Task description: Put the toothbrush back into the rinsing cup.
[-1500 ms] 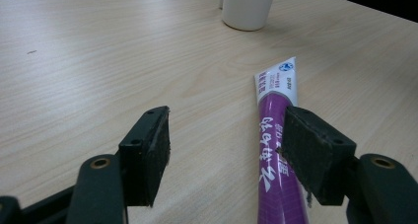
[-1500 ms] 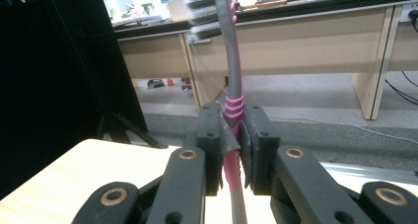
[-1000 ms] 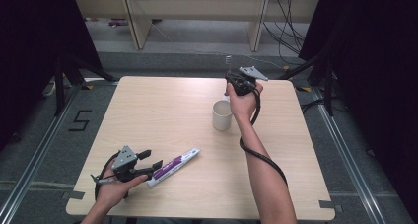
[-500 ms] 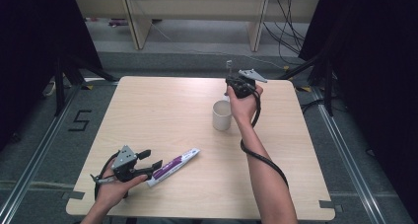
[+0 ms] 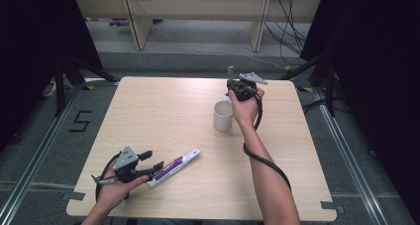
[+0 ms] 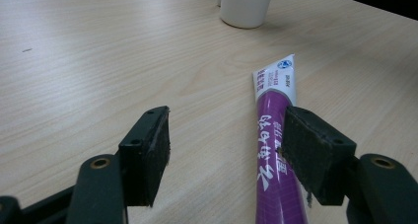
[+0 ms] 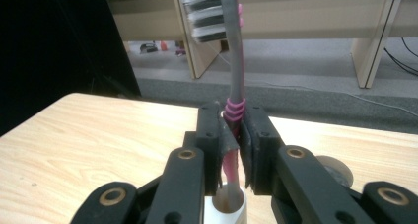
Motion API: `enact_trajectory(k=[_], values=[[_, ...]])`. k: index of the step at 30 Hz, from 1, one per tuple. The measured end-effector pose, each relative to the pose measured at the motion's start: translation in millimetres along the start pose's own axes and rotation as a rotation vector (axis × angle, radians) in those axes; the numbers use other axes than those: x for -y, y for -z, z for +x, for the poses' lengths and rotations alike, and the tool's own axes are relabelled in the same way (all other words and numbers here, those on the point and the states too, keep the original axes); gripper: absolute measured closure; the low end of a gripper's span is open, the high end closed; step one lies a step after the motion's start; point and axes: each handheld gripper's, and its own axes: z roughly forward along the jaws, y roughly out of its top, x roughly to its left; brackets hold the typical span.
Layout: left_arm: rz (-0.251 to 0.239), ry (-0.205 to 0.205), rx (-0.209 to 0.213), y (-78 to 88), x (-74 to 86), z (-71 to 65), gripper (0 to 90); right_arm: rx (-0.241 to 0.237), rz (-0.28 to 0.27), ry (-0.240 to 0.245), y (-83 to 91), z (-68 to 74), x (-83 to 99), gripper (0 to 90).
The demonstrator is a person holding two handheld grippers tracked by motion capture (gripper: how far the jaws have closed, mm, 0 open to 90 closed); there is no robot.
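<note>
Holding the toothbrush (image 7: 235, 86) upright over the cup (image 5: 223, 116), the right gripper (image 7: 231, 130) has its jaws clamped on the handle; lift straight. The left gripper (image 6: 226, 145) jaws gape beside the toothpaste (image 6: 273, 135) on the tabletop (image 5: 163, 111).

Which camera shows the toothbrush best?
The right gripper view: the toothbrush stands upright, clamped between the right gripper jaws, its bristle head up and pink lower end over the white cup. The high view shows just a small grey head above that gripper. The left gripper view shows toothpaste instead.
</note>
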Motion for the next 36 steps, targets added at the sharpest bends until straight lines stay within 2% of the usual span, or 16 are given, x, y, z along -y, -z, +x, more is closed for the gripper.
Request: enact_trajectory(k=[1, 2, 6, 12, 16, 18, 24, 27, 30, 32, 36], values=[[0.001, 0.0, 0.0, 0.1, -0.1, 0.1, 35.0, 0.004, 0.01, -0.031, 0.8, 2.4, 0.7, 79.6], [-0.001, 0.002, 0.0, 0.0, 0.0, 0.2, 34.9, -0.004, 0.01, -0.003, -0.2, 0.5, 0.7, 79.6], [0.0, 0.001, 0.0, 0.0, 0.1, 0.2, 34.9, 0.001, 0.033, 0.02, -0.9, 1.7, 2.3, 79.8], [-0.008, 0.006, 0.007, -1.1, 0.3, -0.1, 34.9, 0.0, 0.038, 0.019, -1.5, 2.6, 4.7, 79.8], [-0.004, 0.003, 0.006, -1.3, 0.5, -0.2, 34.9, 0.006, 0.059, 0.038, -1.9, 2.7, 5.9, 79.7], [0.001, 0.005, 0.001, -1.2, 0.4, -0.9, 34.9, 0.003, 0.059, 0.026, -2.1, 3.6, 6.5, 79.7], [0.002, 0.002, 0.003, -1.7, 0.3, -0.9, 34.9, 0.0, 0.077, 0.061, -3.9, 1.9, 8.5, 79.8], [0.001, 0.002, 0.003, -1.7, 0.2, -0.9, 34.9, -0.005, 0.088, 0.04, -4.0, 2.9, 9.7, 79.7], [-0.002, 0.002, 0.011, -2.4, 0.5, -0.5, 34.9, -0.001, 0.095, 0.052, -4.5, 2.2, 10.9, 79.7], [0.006, 0.001, 0.001, -1.8, 0.3, -1.2, 34.9, -0.007, 0.1, 0.045, -5.0, 2.4, 12.0, 79.7], [0.006, 0.002, 0.001, -1.9, 0.3, -1.1, 34.9, -0.001, 0.098, 0.069, -5.7, 1.0, 12.6, 79.6]])
